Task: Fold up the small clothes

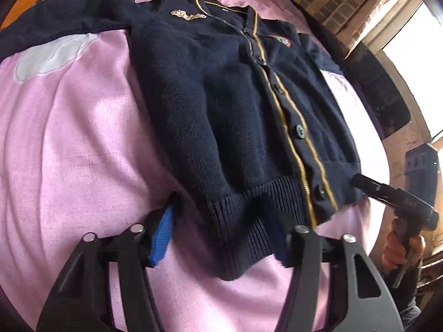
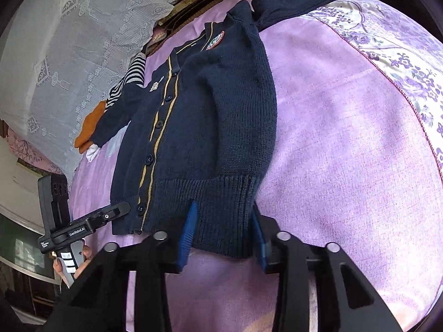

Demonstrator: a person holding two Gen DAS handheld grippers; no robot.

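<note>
This is a bedroom in a home. A bed [image 2: 346,144] covered with a pink-lilac sheet fills most of both views, and a floral purple-and-white quilt [image 2: 401,63] lies along the upper right of the right wrist view. A white lace curtain [image 2: 69,55] hangs at the upper left there. In the left wrist view a bare brick wall [image 1: 340,2] and a bright window [image 1: 415,36] stand at the upper right. Spare clothes, striped [image 2: 130,83] and orange [image 2: 88,130], lie on the bed.

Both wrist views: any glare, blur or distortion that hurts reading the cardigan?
Left wrist view: window blown out white, cardigan dark, its hem shadowed, strong fisheye bending at the edges. Right wrist view: evener light, knit ribbing sharp, pink bedspread bulging from lens distortion.
</note>
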